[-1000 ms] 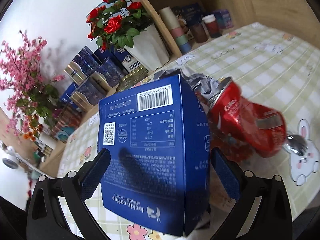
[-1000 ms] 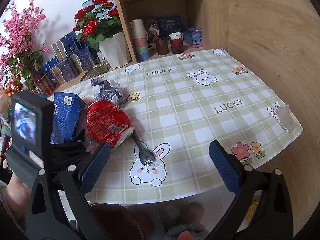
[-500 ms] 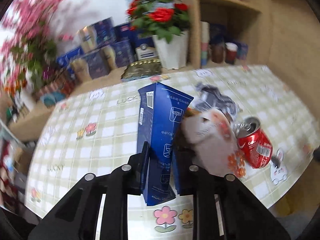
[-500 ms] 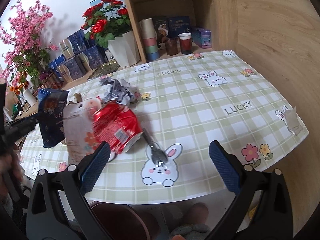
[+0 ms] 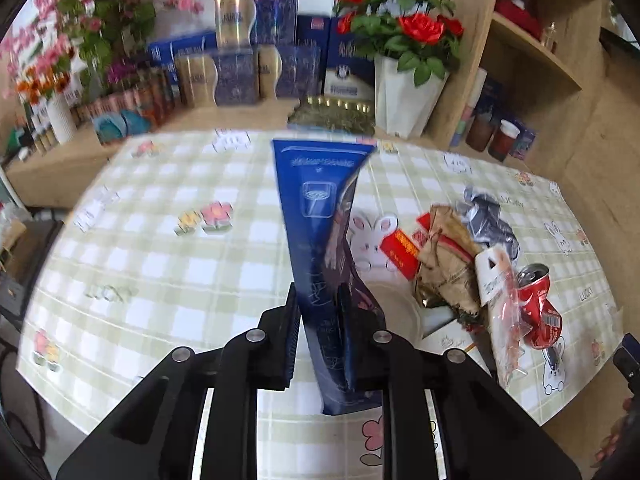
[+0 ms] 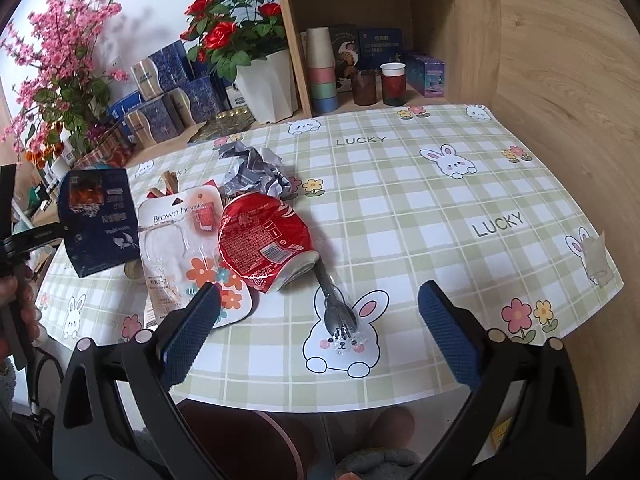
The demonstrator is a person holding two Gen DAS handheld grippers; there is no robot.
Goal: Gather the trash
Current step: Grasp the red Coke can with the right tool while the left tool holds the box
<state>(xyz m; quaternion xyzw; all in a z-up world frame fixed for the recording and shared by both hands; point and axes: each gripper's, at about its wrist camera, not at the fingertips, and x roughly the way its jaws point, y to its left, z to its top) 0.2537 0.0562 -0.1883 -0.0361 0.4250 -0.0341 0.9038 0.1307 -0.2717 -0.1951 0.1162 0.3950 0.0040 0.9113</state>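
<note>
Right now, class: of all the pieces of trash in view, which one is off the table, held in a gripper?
The flattened blue coffee box, pinched in the left gripper; every other piece lies on the tablecloth.

The blue coffee box [image 5: 320, 264], earlier standing full-width between spread fingers, has been squeezed flat by the left gripper [image 5: 316, 340] and lifted off the table [image 5: 168, 264]. In the right wrist view it is now seen raised at the left edge.
</note>
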